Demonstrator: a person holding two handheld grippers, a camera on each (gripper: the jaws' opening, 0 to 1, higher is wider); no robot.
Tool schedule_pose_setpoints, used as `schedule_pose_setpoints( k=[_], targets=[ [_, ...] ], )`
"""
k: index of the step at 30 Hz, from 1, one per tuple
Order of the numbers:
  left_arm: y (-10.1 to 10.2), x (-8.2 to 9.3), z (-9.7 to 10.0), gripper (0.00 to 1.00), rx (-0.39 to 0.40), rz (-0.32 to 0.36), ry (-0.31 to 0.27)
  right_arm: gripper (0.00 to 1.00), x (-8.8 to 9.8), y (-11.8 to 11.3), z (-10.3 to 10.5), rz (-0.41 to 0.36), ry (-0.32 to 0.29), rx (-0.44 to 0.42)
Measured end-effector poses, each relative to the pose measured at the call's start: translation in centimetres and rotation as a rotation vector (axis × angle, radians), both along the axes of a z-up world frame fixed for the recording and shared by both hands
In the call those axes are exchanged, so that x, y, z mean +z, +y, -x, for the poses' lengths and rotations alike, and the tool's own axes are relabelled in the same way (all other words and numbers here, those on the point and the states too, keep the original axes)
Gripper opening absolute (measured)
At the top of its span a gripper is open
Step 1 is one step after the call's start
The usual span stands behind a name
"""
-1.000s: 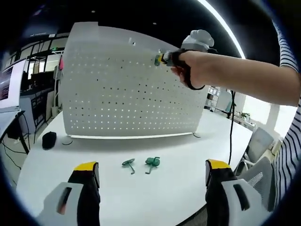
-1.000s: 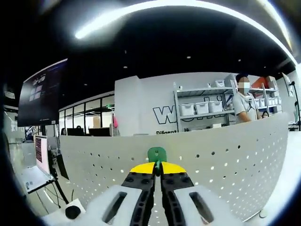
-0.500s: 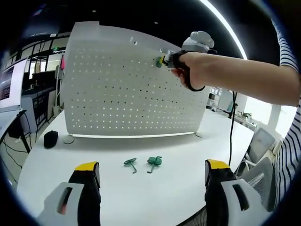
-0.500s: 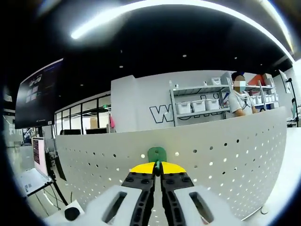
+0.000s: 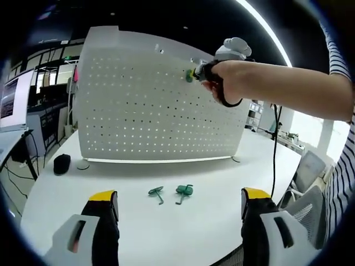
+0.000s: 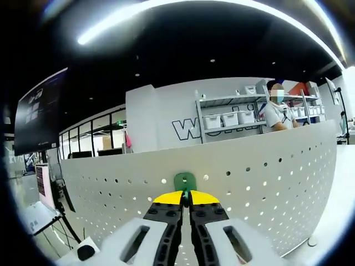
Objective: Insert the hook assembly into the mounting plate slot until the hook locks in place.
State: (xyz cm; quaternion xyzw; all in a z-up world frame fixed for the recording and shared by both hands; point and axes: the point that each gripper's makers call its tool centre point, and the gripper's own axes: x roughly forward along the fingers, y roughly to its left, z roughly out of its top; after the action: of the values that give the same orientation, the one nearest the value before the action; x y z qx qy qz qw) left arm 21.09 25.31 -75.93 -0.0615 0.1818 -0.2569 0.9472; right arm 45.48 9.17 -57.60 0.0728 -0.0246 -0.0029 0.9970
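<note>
- White table (image 5: 166, 221), one pegboard (image 5: 138, 105) standing at 12 o'clock.
- Two green hooks (image 5: 156, 192) (image 5: 183, 191) lying loose below.
- Right gripper (image 6: 186, 200) clamped on third hook (image 6: 184, 181), against pegboard top.
- Left gripper (image 5: 177, 208) wide apart, holding nothing.

My left gripper (image 5: 180, 213) has black jaws capped in yellow on pale grey bodies, each with a dark slot; my right gripper (image 6: 186, 198) is built the same, black ribbed jaws, yellow tips; my sleeve (image 5: 339, 50) is striped dark and white.
</note>
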Motion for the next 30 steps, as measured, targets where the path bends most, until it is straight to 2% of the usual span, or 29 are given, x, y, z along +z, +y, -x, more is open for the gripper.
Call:
schedule_pose_setpoints(
  k=[3, 13, 19, 21, 23, 25, 30],
  targets=[
    [0.1, 0.0, 0.0, 0.93, 0.003, 0.001, 0.002, 0.01, -0.3, 0.1, -0.1, 0.021, 0.022, -0.002],
    [0.3, 0.0, -0.1, 0.93, 0.011, -0.003, 0.001, 0.01, -0.3, 0.0, -0.5, -0.023, 0.031, -0.025],
    [0.3, -0.1, -0.1, 0.93, 0.01, -0.004, 0.005, 0.01, -0.3, 0.0, -0.6, 0.007, 0.041, -0.009],
    [0.3, -0.1, -0.1, 0.93, 0.011, -0.005, 0.006, 0.02, -0.5, 0.0, -0.7, -0.038, 0.055, 0.008],
    [0.3, -0.1, -0.1, 0.93, 0.013, -0.005, 0.004, 0.02, -0.5, 0.1, -0.9, -0.019, 0.058, 0.012],
    [0.3, -0.1, -0.1, 0.93, 0.013, -0.007, 0.001, 0.04, -0.8, 0.3, -0.9, 0.006, 0.072, 0.017],
    [0.4, 0.0, -0.1, 0.93, 0.018, -0.01, -0.002, 0.15, -1.1, 0.7, -0.8, -0.013, 0.082, 0.018]
  ],
)
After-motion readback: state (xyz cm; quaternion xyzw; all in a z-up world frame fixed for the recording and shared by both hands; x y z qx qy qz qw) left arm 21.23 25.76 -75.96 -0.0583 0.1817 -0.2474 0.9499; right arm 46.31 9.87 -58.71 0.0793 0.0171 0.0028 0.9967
